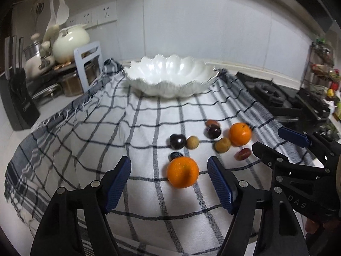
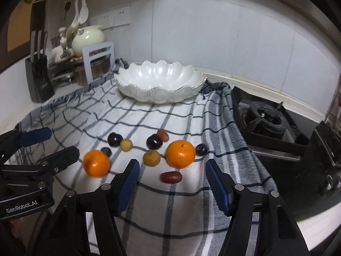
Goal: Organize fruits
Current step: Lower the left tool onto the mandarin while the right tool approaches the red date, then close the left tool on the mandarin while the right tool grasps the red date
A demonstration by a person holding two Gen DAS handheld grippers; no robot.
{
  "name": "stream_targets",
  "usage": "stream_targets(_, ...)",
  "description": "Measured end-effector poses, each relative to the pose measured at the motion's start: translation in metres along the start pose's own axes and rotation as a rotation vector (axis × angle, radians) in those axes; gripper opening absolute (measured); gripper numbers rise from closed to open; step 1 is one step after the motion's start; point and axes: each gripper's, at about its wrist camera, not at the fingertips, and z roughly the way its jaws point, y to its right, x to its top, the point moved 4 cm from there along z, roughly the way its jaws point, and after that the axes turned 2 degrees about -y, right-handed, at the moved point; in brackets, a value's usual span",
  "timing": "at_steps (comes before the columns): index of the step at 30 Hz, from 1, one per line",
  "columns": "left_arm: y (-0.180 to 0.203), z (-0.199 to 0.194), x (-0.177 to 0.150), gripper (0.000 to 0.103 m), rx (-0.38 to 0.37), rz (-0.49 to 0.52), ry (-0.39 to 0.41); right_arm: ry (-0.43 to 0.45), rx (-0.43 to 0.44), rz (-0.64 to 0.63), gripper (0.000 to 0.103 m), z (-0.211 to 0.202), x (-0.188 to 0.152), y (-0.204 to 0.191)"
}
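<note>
My left gripper (image 1: 169, 183) stood unclenched, the near orange (image 1: 182, 172) just ahead between its pads; my right gripper (image 2: 171, 183) gaped short of the far orange (image 2: 180, 154). Both looked firm, round, roll-prone: I judged gripping across the middle best.

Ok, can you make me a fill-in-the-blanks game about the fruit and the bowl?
1. There are ___ oranges on the cloth.
2. The white bowl has ___ fruit in it.
3. The knife block stands to the ___ of the bowl.
4. The left gripper lines up with the ___ orange.

Missing words: two; no; left; nearer
</note>
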Motion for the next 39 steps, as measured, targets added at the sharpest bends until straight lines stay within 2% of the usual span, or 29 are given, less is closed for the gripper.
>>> stream_targets(7, 0.006, 0.024, -0.008, 0.071, -0.001, -0.028, -0.060, -0.053, 0.065, -0.016, 0.058, 0.028, -0.006, 0.003)
stream_targets(19, 0.018, 0.051, -0.013, 0.059, -0.034, -0.015, -0.133, -0.130, 0.101, 0.012, 0.048, 0.057, -0.017, 0.006)
stream_targets(27, 0.017, 0.056, -0.016, 0.046, -0.031, -0.016, -0.142, -0.137, 0.094, -0.006, 0.036, 0.065, -0.019, 0.007)
stream_targets(31, 0.016, 0.056, -0.016, 0.045, -0.034, -0.017, -0.137, -0.138, 0.089, -0.020, 0.032, 0.065, -0.021, 0.004)
stream_targets(39, 0.015, 0.050, -0.016, 0.044, -0.054, -0.053, -0.148, -0.110, 0.100, -0.023, 0.032, 0.050, -0.016, 0.004)
